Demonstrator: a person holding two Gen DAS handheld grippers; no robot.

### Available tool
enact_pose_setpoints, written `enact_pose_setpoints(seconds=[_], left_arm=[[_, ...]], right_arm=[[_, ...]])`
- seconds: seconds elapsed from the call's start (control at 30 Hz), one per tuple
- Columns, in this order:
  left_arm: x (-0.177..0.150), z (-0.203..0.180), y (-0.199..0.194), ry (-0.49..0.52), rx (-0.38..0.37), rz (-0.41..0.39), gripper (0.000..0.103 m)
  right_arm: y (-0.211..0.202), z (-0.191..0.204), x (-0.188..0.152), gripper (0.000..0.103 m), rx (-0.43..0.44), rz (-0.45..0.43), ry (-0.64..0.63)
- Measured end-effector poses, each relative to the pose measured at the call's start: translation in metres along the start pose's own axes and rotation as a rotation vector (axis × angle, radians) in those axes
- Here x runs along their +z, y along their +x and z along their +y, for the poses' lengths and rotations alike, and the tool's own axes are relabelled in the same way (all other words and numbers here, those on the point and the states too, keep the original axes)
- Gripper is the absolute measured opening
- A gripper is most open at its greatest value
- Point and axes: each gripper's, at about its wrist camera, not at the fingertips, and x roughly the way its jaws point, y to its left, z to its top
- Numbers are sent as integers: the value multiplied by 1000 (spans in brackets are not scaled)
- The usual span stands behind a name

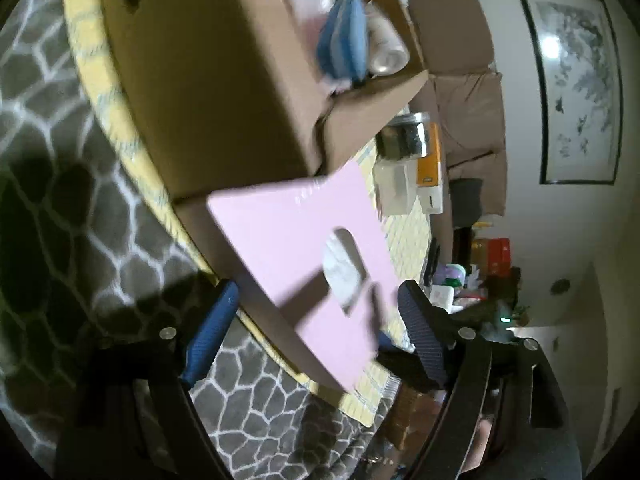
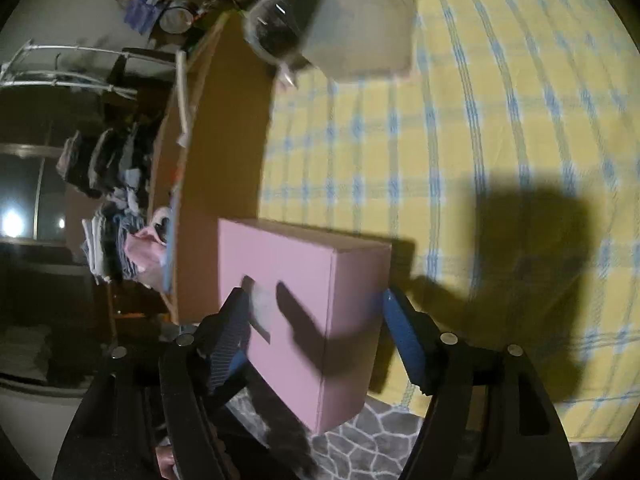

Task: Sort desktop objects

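Note:
A pink tissue box (image 1: pixel 288 240) with an oval slot lies tilted at the table's edge beside a cardboard box (image 1: pixel 208 80), and part of it hangs over the floor. In the right wrist view the pink tissue box (image 2: pixel 288 264) sits between the blue pads of my right gripper (image 2: pixel 313 294). One pad lies on its slotted top and the other presses its far edge. My left gripper (image 1: pixel 317 287) straddles the same box with its jaws wide; a small gap shows at the pads. The cardboard box (image 2: pixel 232 140) holds a blue cloth (image 1: pixel 344 40) and a pale bottle.
The table wears a yellow and blue checked cloth (image 2: pixel 480 120). On it stand a clear jar (image 1: pixel 404 136) with dark contents, a white box (image 1: pixel 394 192) and an orange and white pack (image 1: pixel 430 168). A grey stone-pattern floor (image 1: pixel 60 160) lies below the edge.

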Motion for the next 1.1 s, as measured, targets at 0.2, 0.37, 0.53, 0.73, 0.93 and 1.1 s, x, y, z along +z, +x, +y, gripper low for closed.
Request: enact_pose_setpoints(seconds=[0.2, 0.37, 0.53, 0.73, 0.93, 1.1], left_arm=[[-10, 28, 23, -118, -30, 117, 79], [3, 22, 21, -153, -70, 53, 82], [10, 25, 27, -241, -135, 55, 75], [10, 35, 42, -352, -260, 78, 77], [16, 34, 58, -381, -249, 62, 65], [22, 43, 63, -380, -247, 51, 40]], right_arm=[[-1, 22, -6, 73, -69, -33, -12], [-2, 22, -11, 73, 7, -23, -8], [-10, 20, -7, 73, 30, -44, -1], [-15, 17, -6, 73, 62, -46, 11], [-19, 15, -7, 75, 103, -53, 23], [-3, 1, -3, 76, 119, -19, 69]])
